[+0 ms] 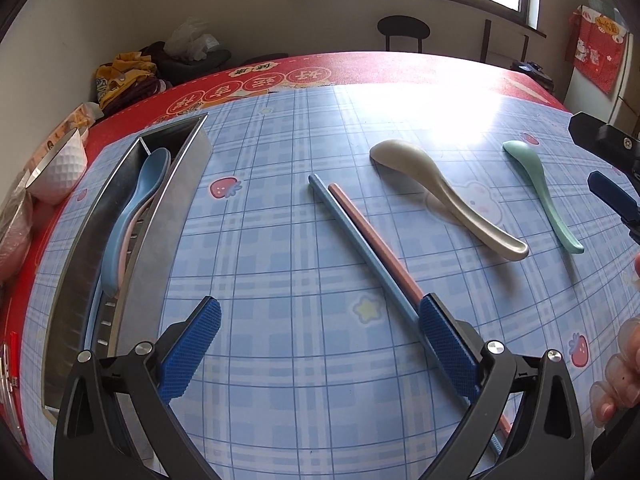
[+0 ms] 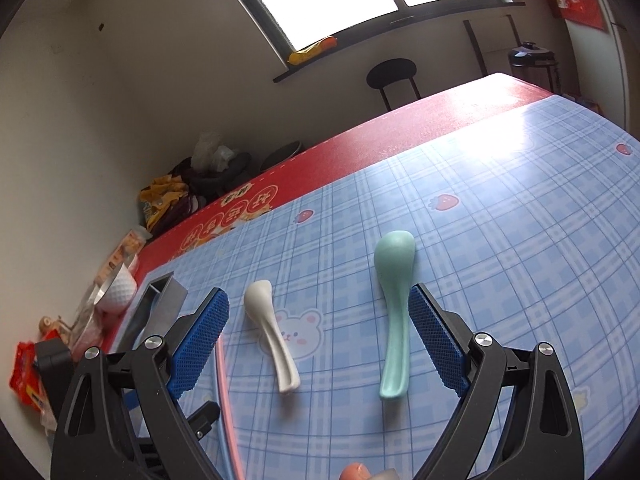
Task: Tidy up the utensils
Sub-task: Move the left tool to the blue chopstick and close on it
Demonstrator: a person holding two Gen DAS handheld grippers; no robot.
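A steel utensil tray [image 1: 176, 208] lies at the left with a blue spoon [image 1: 134, 208] over a pink one inside. A blue chopstick [image 1: 360, 240] and a pink chopstick [image 1: 376, 240] lie side by side mid-table, running under my left gripper's right finger. My left gripper [image 1: 320, 344] is open above the cloth, empty. A white spoon [image 1: 444, 196] [image 2: 272, 332] and a teal spoon [image 1: 540, 192] [image 2: 394, 312] lie to the right. My right gripper [image 2: 320, 340] is open, its right finger beside the teal spoon's handle, both spoons between its fingers in view.
A white dimpled bowl [image 1: 60, 168] and snack packets sit at the table's left edge. The blue plaid cloth [image 1: 320, 140] covers a red table. A black stool [image 1: 402, 32] and a pile of bags stand beyond the far edge.
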